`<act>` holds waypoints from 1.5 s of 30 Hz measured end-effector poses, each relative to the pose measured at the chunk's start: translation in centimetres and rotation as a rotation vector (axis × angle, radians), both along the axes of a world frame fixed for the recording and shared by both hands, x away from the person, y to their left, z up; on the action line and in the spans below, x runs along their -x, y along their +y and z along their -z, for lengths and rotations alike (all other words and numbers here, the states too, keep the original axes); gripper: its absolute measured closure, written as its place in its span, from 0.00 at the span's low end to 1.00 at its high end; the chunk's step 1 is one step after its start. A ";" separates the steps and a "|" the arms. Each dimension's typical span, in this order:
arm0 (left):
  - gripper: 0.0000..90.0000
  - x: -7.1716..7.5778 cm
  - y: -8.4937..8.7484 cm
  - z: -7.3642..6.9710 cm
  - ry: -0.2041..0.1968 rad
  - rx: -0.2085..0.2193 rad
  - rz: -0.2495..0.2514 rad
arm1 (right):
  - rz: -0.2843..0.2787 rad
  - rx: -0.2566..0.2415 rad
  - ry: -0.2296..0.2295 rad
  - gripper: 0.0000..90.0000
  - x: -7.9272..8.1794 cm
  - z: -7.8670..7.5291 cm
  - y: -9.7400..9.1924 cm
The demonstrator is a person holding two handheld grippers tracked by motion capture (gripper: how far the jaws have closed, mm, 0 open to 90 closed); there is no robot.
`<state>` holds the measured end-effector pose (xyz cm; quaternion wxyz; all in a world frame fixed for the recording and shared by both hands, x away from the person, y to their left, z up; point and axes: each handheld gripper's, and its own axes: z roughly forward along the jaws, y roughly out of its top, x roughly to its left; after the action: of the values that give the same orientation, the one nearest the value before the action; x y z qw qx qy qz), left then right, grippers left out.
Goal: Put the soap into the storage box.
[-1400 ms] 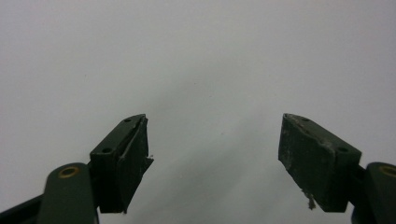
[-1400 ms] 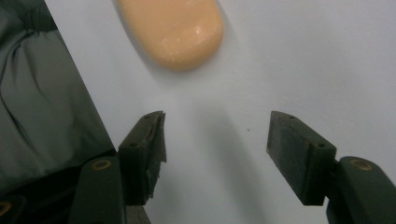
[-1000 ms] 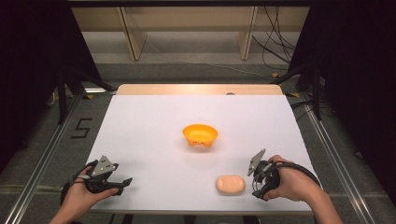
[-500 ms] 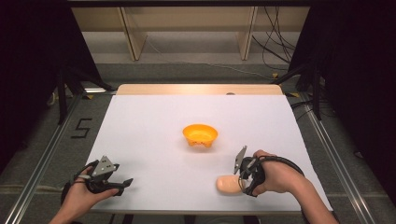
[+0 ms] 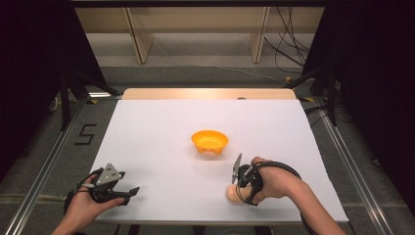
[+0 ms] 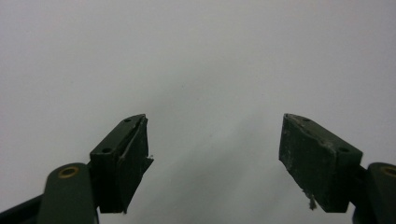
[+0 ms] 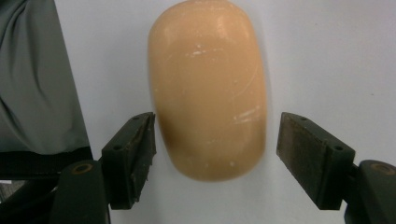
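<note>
A smooth peach-coloured oval lump [image 7: 210, 88], like a bread roll, lies on the white table near the front edge [image 5: 233, 194]. My right gripper [image 7: 215, 158] is open, its jaws on either side of the lump's near end with a small gap on each side. In the high view the right gripper [image 5: 241, 192] and the hand cover most of the lump. An orange bowl [image 5: 209, 141] stands at the table's middle, apart from both grippers. My left gripper [image 5: 128, 193] rests at the front left, open, with bare white table between its jaws [image 6: 215, 158].
The white table [image 5: 156, 132] has a wooden strip along its far edge. Grey cloth [image 7: 37, 74] shows beyond the table's edge in the right gripper view. Metal rails run along both sides of the table, and cables lie on the floor at the back right.
My right gripper has moved left from beside the peach lump onto it, and its jaws now straddle it. The left gripper has stayed put.
</note>
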<state>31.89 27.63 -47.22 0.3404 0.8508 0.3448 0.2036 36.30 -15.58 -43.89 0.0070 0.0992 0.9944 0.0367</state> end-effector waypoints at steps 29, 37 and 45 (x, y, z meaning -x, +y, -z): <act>0.27 -0.1 0.0 0.0 -0.003 -0.013 0.012 | -0.017 0.059 0.012 0.35 0.1 2.0 2.3; 0.27 0.0 -0.1 0.0 -0.002 -0.009 0.003 | -0.073 0.024 -0.003 0.37 -0.2 2.1 2.1; 0.27 0.0 -0.1 0.1 -0.005 -0.004 -0.002 | -0.061 -0.034 -0.009 0.37 -0.2 2.1 1.4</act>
<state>31.91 27.55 -47.28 0.3393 0.8505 0.3445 0.2068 36.47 -14.21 -45.96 0.0089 0.0688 0.9961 0.0544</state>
